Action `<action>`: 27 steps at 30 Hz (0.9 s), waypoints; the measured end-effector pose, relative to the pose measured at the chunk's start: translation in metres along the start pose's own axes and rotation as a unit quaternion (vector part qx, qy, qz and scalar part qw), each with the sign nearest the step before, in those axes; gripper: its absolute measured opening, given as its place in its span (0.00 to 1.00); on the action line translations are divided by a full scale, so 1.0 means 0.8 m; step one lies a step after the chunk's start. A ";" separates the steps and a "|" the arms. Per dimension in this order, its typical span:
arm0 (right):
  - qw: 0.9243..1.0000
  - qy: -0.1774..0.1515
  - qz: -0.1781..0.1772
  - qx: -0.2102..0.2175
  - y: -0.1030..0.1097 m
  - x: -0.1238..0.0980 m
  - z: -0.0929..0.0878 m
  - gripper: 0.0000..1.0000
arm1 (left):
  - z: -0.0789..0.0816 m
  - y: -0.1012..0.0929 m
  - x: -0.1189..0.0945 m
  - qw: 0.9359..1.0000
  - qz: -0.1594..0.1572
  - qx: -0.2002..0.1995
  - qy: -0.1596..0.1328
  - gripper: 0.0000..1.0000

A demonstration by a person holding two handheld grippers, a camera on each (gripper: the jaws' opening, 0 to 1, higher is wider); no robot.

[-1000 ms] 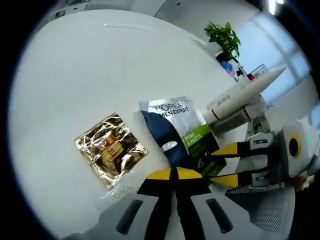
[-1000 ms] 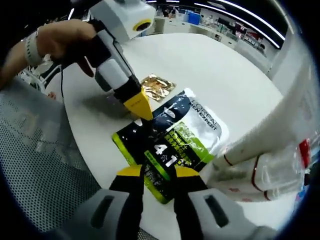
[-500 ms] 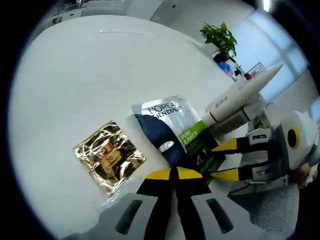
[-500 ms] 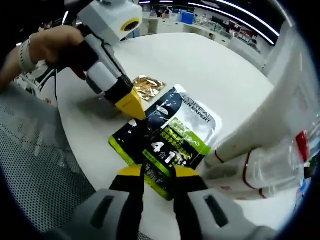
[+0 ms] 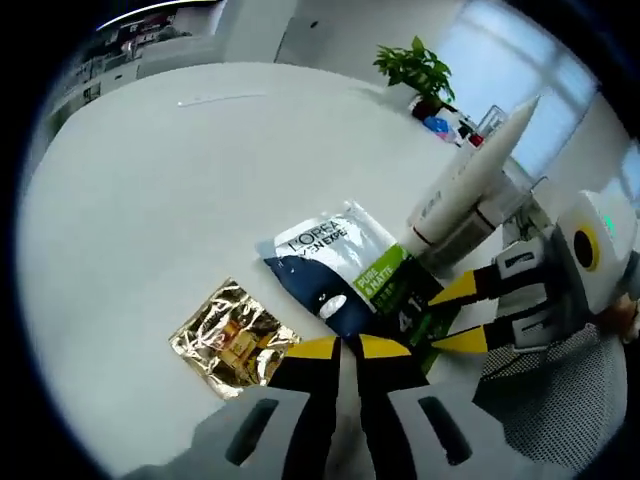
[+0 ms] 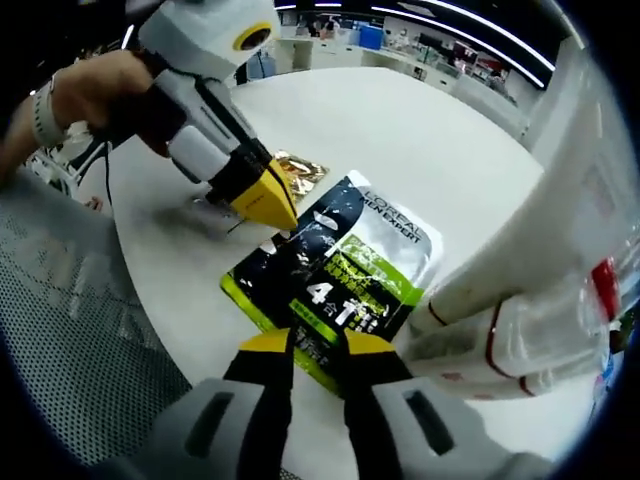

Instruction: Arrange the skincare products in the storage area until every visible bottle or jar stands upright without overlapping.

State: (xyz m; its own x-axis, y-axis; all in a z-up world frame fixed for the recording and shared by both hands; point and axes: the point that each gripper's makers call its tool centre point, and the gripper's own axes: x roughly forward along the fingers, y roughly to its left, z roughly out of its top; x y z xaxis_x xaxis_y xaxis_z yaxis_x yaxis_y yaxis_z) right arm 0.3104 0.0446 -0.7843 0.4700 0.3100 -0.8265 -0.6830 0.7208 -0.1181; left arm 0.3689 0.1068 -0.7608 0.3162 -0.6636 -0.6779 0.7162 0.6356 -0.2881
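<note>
In the left gripper view, the left gripper (image 5: 345,350) sits low over a round white table (image 5: 150,190), its yellow tips pressed together with nothing between them. Just left of the tips lies a gold foil sachet (image 5: 233,335), flat on the table. Just beyond the tips lies a flat face-mask packet (image 5: 345,275), dark blue, white and green. At the packet's right edge a white tube (image 5: 470,180) leans up and away, with a clear pack (image 5: 500,210) beside it. The right gripper (image 5: 452,318) comes in from the right, its yellow tips slightly apart at the packet's near right corner. A potted plant (image 5: 415,68) stands far off.

In the right gripper view, the right gripper (image 6: 318,345) has its tips over the packet's (image 6: 335,275) near edge, a thin gap between them; I cannot tell whether they pinch it. The left gripper (image 6: 262,197), held by a hand (image 6: 95,90), points its closed tips at the packet's far left corner. The sachet (image 6: 300,172) lies just behind it. The tube (image 6: 560,230) and clear pack (image 6: 520,345) rise at right.
</note>
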 end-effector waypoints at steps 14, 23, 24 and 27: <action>1.000 -0.002 0.002 0.003 0.000 0.001 0.001 0.19 | -0.012 -0.014 0.024 0.983 0.013 0.177 0.046 0.28; 1.000 0.002 0.002 0.001 0.001 0.001 0.001 0.20 | -0.014 -0.011 0.026 0.983 0.013 0.178 0.049 0.29; 1.000 0.003 0.001 0.001 0.001 0.001 0.001 0.20 | -0.014 -0.011 0.026 0.983 0.013 0.177 0.049 0.29; 1.000 0.005 0.000 0.001 0.001 0.000 0.001 0.20 | -0.008 -0.010 0.019 0.984 0.020 0.169 0.042 0.35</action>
State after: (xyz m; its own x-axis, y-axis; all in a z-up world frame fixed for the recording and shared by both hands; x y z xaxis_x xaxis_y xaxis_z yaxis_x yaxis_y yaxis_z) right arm 0.3102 0.0457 -0.7843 0.4650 0.3040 -0.8315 -0.6817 0.7222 -0.1172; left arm 0.3640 0.0940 -0.7730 0.3060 -0.5974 -0.7412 0.8753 0.4828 -0.0278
